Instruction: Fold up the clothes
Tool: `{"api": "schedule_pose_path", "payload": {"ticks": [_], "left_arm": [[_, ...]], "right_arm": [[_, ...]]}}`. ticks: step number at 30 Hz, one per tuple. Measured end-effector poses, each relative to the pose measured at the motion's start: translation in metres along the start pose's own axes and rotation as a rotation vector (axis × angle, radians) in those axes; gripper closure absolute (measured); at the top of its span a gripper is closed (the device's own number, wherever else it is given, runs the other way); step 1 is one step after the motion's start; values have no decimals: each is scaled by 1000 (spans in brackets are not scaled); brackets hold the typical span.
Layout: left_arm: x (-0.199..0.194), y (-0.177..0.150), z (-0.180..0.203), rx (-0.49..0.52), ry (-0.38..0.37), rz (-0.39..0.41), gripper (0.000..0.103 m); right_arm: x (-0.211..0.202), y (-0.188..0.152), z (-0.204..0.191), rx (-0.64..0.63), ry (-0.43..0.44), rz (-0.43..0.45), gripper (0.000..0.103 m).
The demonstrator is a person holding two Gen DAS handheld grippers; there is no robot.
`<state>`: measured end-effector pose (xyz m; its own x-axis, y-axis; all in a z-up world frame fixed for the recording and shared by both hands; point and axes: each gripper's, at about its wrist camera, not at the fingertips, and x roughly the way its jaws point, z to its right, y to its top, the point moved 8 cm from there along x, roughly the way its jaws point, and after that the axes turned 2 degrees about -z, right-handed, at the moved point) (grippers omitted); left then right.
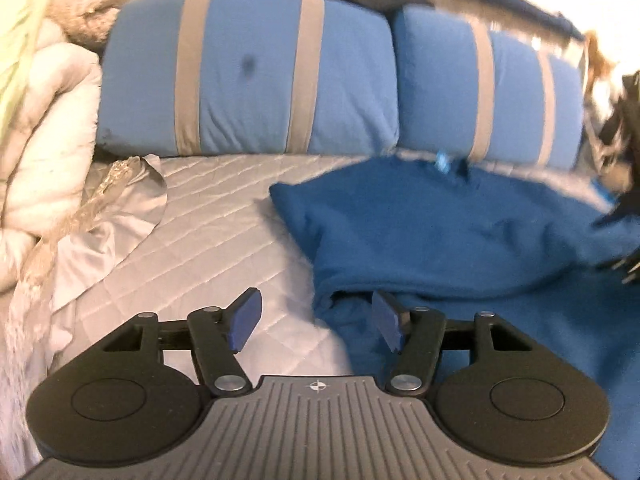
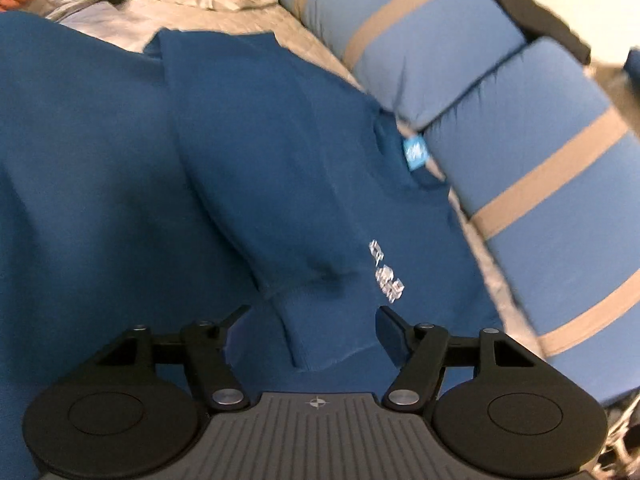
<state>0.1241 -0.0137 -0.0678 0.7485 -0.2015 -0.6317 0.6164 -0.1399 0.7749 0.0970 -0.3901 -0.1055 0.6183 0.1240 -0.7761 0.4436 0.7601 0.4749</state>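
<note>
Blue top point(image 2: 280, 152) on the bed point(image 1: 224, 216), near the pillows point(image 1: 248, 72). One sleeve point(image 2: 320, 320) already folded in. More folds likely left. Left gripper point(image 1: 316, 320) and right gripper point(image 2: 310, 332): jaws spread, pinching nothing.

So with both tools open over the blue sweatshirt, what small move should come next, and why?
Probably lower the right tool a little and close on the sleeve cuff just ahead of it. Both tools are open and hold nothing, and the sweatshirt lies only partly folded on the bed, the sleeve laid across the body. The left tool hangs at the garment's edge, ready to help.
</note>
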Motion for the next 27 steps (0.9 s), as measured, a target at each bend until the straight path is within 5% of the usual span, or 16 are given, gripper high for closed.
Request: {"api": "schedule_pose_path", "payload": {"ticks": [2, 5, 7, 13, 15, 19, 21, 24, 27], "left_arm": [[-16, 2, 5, -15, -28, 26, 38], [-37, 3, 11, -29, -54, 54, 36], [-46, 4, 15, -26, -57, 65, 36], [-64, 7, 28, -26, -73, 87, 36], [-66, 7, 33, -37, -88, 89, 36], [-67, 7, 49, -28, -99, 90, 36], [-64, 6, 57, -18, -89, 71, 36], [-61, 4, 69, 0, -101, 51, 36], [-60, 3, 78, 12, -113, 50, 36]], "right_arm": [[13, -5, 1, -2, 17, -19, 43], [25, -11, -1, -19, 17, -45, 79], [24, -13, -2, -40, -2, -49, 89], [-12, -11, 4, -199, -170, -25, 88], [-21, -19, 7, -177, -176, -24, 79], [-38, -37, 16, -54, -175, -8, 33], [-49, -45, 25, 57, -182, 8, 30], [-67, -57, 37, 196, -204, 52, 5], [-86, -69, 47, 309, -230, 90, 1]]}}
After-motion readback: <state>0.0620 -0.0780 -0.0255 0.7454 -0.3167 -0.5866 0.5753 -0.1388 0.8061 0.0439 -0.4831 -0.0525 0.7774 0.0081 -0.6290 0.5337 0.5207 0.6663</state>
